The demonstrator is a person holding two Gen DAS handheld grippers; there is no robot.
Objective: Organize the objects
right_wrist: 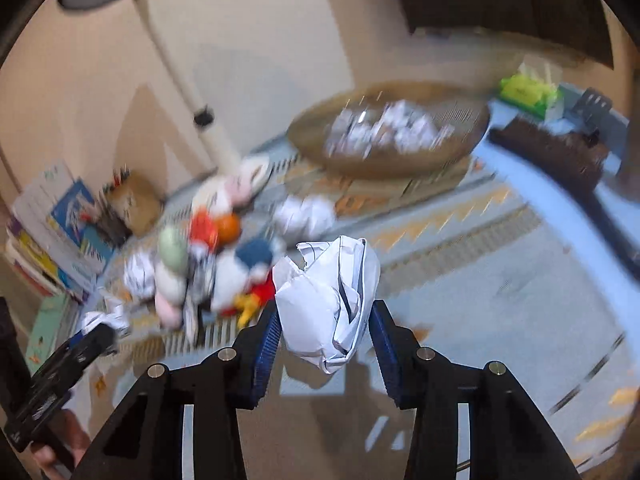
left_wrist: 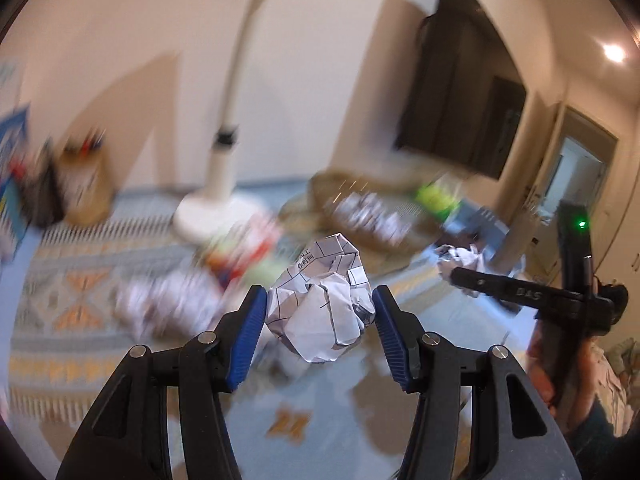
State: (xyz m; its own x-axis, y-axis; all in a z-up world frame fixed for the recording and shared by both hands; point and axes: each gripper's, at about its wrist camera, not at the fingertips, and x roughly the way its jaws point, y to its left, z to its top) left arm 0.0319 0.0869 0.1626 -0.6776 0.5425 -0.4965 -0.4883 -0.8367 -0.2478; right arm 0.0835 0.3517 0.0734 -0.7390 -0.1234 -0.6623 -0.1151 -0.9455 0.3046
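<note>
While both hands hang above the patterned rug (left_wrist: 60, 264), left gripper (left_wrist: 320, 308) pinching a printed paper ball (left_wrist: 320, 300), right gripper (right_wrist: 326, 316) clamped on another crumpled sheet (right_wrist: 328, 300) — woven basket (right_wrist: 316, 140) of paper wads beyond.

The patterned rug (right_wrist: 460, 240) lies bare directly ahead of the right tool (right_wrist: 324, 336), an open lane toward the shallow basket (right_wrist: 384, 160) of paper balls. A heap of stuffed toys (right_wrist: 216, 256) and loose paper balls (right_wrist: 306, 216) crowds the left; a lamp stand (left_wrist: 224, 184) rises behind.
</note>
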